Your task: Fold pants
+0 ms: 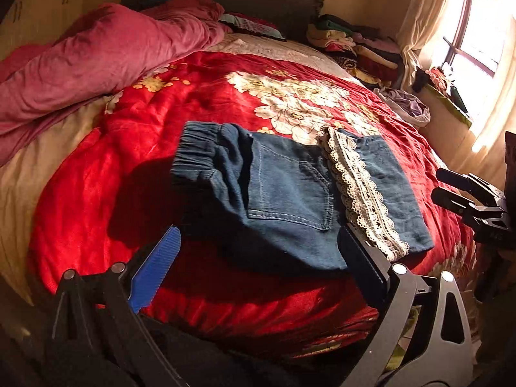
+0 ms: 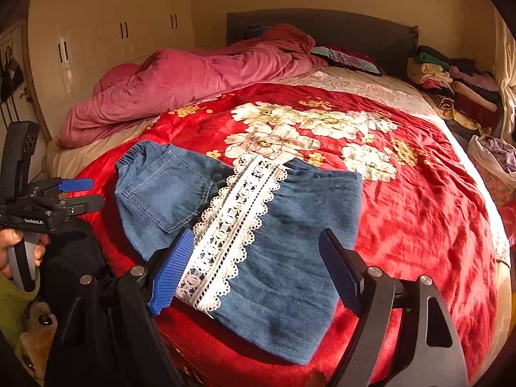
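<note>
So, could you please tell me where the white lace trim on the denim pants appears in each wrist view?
Left wrist: lace trim right of centre, running toward the lower right.
Right wrist: lace trim at centre, running toward the lower left.
Shared landmark: the back pocket, left of the lace.

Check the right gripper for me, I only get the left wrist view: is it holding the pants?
Observer: No. The right gripper has its jaws open over the folded pants, gripping nothing.
Operator: What's in front of it?
Observer: The white lace strip runs from beside its blue pad away across the denim.
Operator: And my left gripper?
Observer: The left gripper sits off the pants' waistband side, a hand on its handle.
</note>
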Motion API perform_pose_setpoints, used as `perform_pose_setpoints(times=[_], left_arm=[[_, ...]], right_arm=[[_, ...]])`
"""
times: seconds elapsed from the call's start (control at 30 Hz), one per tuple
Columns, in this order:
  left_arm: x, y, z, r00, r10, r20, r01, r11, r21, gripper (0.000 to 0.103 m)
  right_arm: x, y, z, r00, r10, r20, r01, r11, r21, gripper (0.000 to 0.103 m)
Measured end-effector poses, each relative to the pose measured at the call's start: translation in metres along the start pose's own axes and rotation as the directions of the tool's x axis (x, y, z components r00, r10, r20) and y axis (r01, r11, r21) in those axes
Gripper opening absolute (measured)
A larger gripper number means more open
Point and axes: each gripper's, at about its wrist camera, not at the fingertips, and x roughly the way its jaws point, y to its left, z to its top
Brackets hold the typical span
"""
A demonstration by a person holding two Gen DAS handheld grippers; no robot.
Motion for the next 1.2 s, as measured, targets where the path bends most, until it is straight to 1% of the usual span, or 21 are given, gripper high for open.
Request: perform_pose_setpoints(times=[0.17,0.3,0.43,0.5,0.6,0.67,0.73,0.77,0.8,0.87,0.93,0.97,1.0,1.2], left_arm=[[0.001,0.02,-0.004,1.0,0.012,-0.012,-0.013,0.999,-0.051,0.093],[0.005,0.035,-0.008,0.999,0.017,-0.031,-0.02,0.995,-0.099,0.093],[0.01,0.046,-0.011,0.999,0.015,-0.049,-0.022,0.99,-0.14,0.093],[0.012,0.048,-0.012,0.999,0.003,-0.051,-0.011,0.988,-0.152,0.093],[0.016,0.048,-0.014,0.998,-0.02,-0.053,0.012,0.987,-0.158,0.093],[0.02,0.048,-0.016,0.997,-0.052,-0.058,0.041,0.983,-0.179,0.093],[0.025,0.048,-0.018,0.994,-0.088,-0.061,0.074,0.976,-0.205,0.093],[0.026,0.047,-0.018,0.993,-0.101,-0.061,0.086,0.974,-0.211,0.091],[0.028,0.045,-0.019,0.991,-0.122,-0.058,0.106,0.97,-0.217,0.083],[0.032,0.042,-0.018,0.987,-0.152,-0.06,0.135,0.964,-0.229,0.071],[0.037,0.041,-0.019,0.985,-0.16,-0.07,0.139,0.961,-0.241,0.066],[0.039,0.04,-0.019,0.982,-0.173,-0.07,0.15,0.956,-0.25,0.058],[0.041,0.039,-0.019,0.98,-0.188,-0.07,0.164,0.952,-0.259,0.053],[0.054,0.038,-0.022,0.973,-0.214,-0.085,0.183,0.943,-0.277,0.049]], right_arm=[[0.013,0.02,0.019,0.998,0.063,-0.01,-0.063,0.997,-0.039,0.079],[0.024,0.041,0.035,0.995,0.102,-0.017,-0.103,0.99,-0.101,0.079],[0.04,0.057,0.05,0.984,0.17,-0.046,-0.174,0.978,-0.116,0.079],[0.049,0.064,0.059,0.978,0.2,-0.063,-0.206,0.971,-0.121,0.079],[0.061,0.077,0.073,0.969,0.231,-0.087,-0.243,0.957,-0.159,0.079],[0.069,0.086,0.082,0.964,0.246,-0.103,-0.262,0.946,-0.192,0.079],[0.079,0.094,0.09,0.963,0.243,-0.115,-0.264,0.937,-0.228,0.079],[0.084,0.097,0.094,0.963,0.24,-0.122,-0.264,0.935,-0.239,0.079],[0.09,0.1,0.099,0.96,0.245,-0.138,-0.273,0.929,-0.248,0.079],[0.1,0.104,0.106,0.955,0.254,-0.154,-0.287,0.922,-0.26,0.079],[0.112,0.11,0.112,0.947,0.264,-0.181,-0.307,0.91,-0.278,0.079],[0.117,0.112,0.114,0.948,0.258,-0.188,-0.304,0.909,-0.284,0.079],[0.123,0.115,0.117,0.945,0.258,-0.203,-0.31,0.904,-0.294,0.079],[0.151,0.133,0.125,0.927,0.259,-0.273,-0.345,0.874,-0.343,0.079]])
